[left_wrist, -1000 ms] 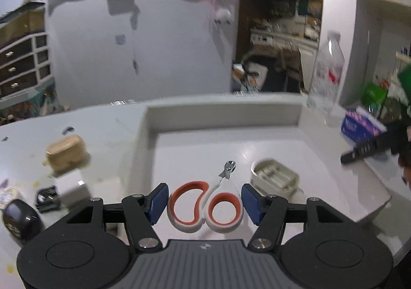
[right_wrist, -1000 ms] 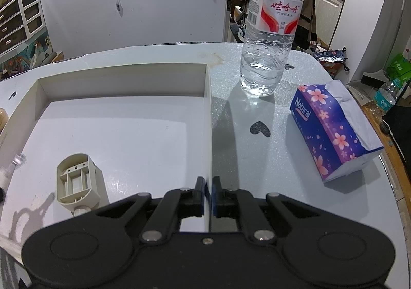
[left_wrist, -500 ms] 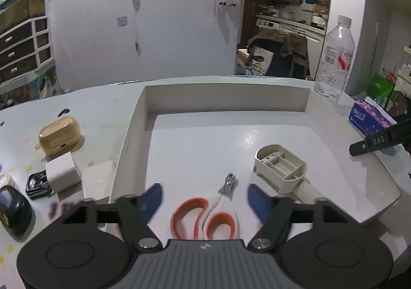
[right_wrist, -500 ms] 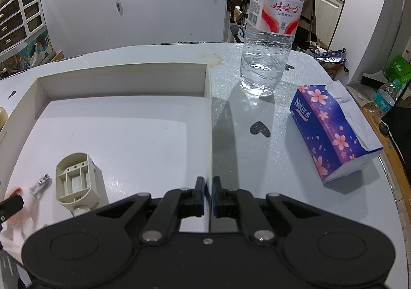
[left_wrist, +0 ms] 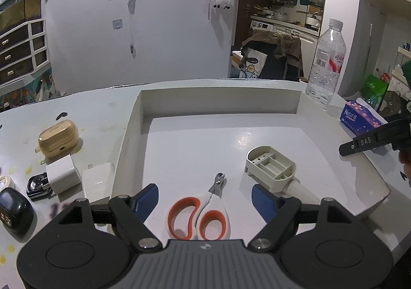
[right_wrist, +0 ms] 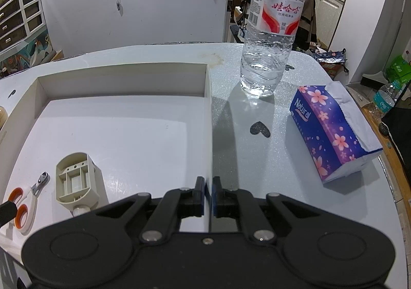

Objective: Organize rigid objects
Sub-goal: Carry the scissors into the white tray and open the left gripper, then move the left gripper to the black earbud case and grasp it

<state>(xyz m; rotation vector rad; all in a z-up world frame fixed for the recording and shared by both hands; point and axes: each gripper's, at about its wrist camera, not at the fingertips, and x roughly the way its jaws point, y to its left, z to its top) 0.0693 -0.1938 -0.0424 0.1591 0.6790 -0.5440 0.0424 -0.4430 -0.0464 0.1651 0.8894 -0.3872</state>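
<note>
From the left wrist, the left tool [left_wrist: 205, 200] stood wide open and held nothing, the orange-handled clippers [left_wrist: 199, 217] lying between its pads on the floor of the white tray [left_wrist: 129, 122], beside a beige plastic holder [left_wrist: 270, 168]. The pale bench [left_wrist: 84, 114] carried a gold case [left_wrist: 58, 138] and white chargers [left_wrist: 61, 173] left of the tray, under a grey wall [left_wrist: 159, 19]. From the right wrist, the right tool [right_wrist: 208, 195] was pinched onto the tray's right wall; a water bottle [right_wrist: 271, 32] and tissue pack [right_wrist: 331, 132] stood on the bench.
</note>
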